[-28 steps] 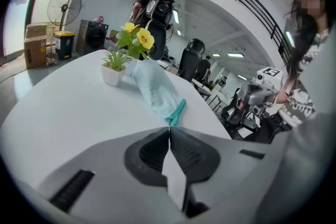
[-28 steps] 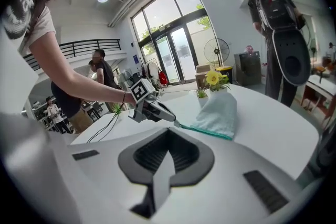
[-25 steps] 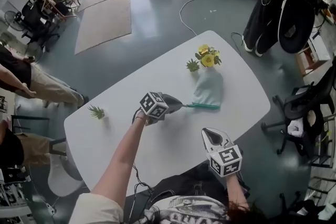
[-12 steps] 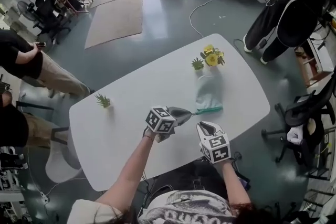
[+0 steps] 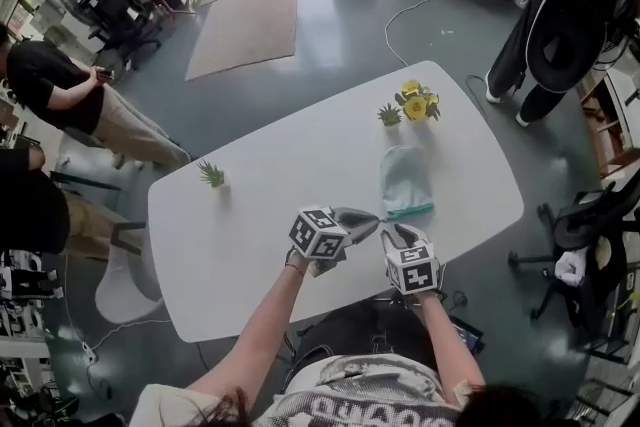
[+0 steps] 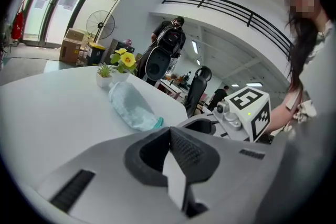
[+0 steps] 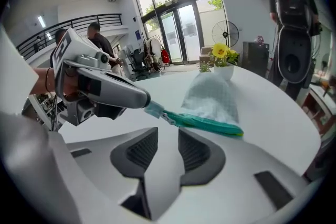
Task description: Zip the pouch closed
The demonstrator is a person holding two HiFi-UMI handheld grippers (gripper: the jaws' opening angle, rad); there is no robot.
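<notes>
Two claws meet at the pouch (image 7: 210, 99) on the worktop (image 7: 273, 113): our left claw (image 7: 147, 100) clenches its zip-end tab (image 7: 155, 109), while our right claw (image 7: 167, 134), jaws just opening and empty, faces the zip (image 7: 205, 123) running away from that tab.

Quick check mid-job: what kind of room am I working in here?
Probably an open office or lab hall: a white table on a grey floor, office chairs along the edge, tall glass doors and a mezzanine railing overhead.
</notes>
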